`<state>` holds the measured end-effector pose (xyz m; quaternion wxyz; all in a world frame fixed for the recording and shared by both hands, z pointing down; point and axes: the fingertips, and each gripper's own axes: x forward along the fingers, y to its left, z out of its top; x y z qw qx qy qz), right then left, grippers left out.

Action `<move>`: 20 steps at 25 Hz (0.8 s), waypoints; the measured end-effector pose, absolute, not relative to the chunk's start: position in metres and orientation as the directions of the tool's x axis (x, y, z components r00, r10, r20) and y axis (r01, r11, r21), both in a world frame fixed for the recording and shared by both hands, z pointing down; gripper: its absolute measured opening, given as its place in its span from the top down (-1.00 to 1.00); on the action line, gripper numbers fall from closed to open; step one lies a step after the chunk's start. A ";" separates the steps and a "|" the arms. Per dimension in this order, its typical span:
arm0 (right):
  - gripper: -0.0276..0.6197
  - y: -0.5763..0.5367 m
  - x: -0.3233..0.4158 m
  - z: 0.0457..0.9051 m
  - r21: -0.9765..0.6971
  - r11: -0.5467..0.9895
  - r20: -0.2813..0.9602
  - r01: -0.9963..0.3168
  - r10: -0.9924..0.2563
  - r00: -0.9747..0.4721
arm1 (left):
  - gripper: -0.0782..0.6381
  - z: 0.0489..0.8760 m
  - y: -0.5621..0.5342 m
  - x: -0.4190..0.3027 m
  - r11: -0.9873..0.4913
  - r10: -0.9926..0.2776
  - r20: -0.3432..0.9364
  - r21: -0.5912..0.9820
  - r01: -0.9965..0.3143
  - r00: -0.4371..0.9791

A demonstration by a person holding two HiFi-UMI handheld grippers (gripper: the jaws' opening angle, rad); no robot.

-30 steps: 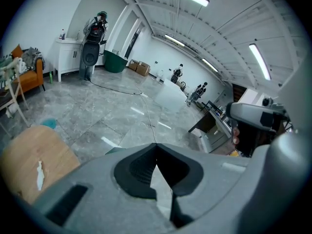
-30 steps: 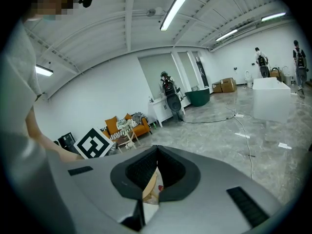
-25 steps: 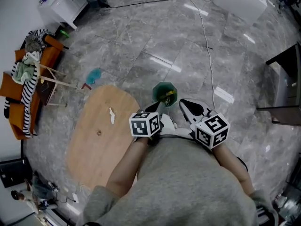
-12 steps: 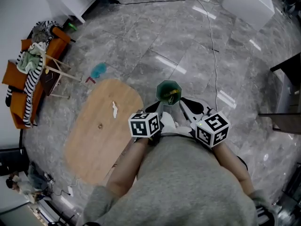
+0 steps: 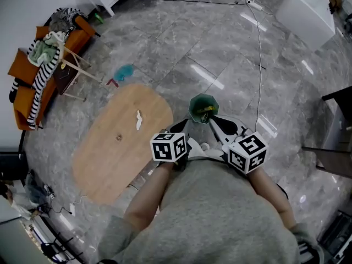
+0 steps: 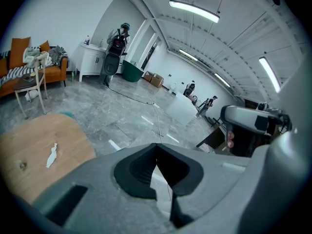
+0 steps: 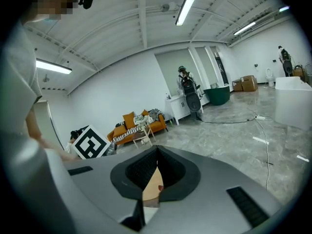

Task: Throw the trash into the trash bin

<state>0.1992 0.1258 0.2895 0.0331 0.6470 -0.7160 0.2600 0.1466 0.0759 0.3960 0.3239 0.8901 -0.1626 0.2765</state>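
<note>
Left hand-held gripper (image 6: 157,145) and right hand-held gripper (image 7: 157,149) are both sitting closed, gripping nothing. White crumpled paper scrap (image 5: 138,120) is lying centre-left on the oval wooden worktop (image 5: 104,164). Green trash bin (image 5: 203,108) at centre is already holding yellow trash, so the scrap is likely still waiting to be binned.

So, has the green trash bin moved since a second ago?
No. The green trash bin still stands just beyond the right edge of the wooden table; only the view shifted.
</note>
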 end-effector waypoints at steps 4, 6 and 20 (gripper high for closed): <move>0.89 0.117 0.190 0.289 -0.331 0.073 0.386 -0.941 -0.900 -0.205 | 0.75 0.394 0.066 0.135 -0.710 -0.159 0.591 0.488 -0.508 0.791; 0.89 0.112 0.184 0.291 -0.335 0.093 0.382 -0.938 -0.896 -0.225 | 0.75 0.395 0.061 0.127 -0.695 -0.192 0.590 0.482 -0.533 0.784; 0.89 0.071 0.092 0.289 -0.346 0.261 0.386 -0.901 -0.836 -0.390 | 0.75 0.389 0.030 0.016 -0.551 -0.355 0.593 0.492 -0.674 0.723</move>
